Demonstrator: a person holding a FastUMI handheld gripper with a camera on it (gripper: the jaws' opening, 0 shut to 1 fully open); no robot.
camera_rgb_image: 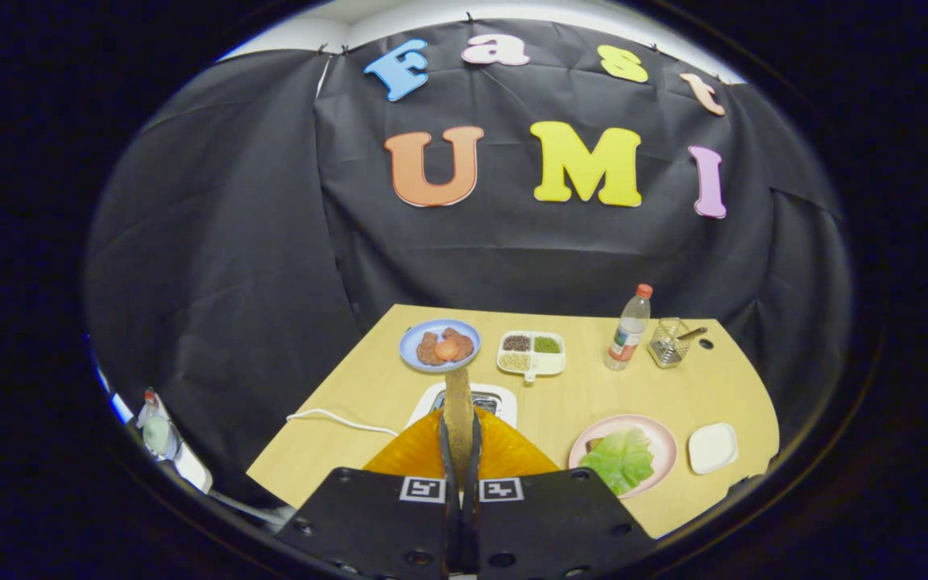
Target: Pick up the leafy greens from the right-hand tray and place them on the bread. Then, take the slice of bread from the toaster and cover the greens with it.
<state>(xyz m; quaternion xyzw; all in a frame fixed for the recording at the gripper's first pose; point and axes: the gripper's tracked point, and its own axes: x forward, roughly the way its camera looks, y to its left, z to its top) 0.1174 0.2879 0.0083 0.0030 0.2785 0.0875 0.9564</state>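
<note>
bread slice (458, 403) pinched edge-on in the tongs (461, 451), raised over the toaster (476, 400) at lower centre.

fingers nearly closed, pressing both faces of the slice. best carried level and low toward the pink plate (657, 439) at lower right, then laid flat over the greens (619, 459) — squared up before letting go. bottom bread under the leaf mostly hidden, just a brown corner showing; toaster slots blocked by the slice, orange tray (504, 455) half covered by the tongs.
</note>
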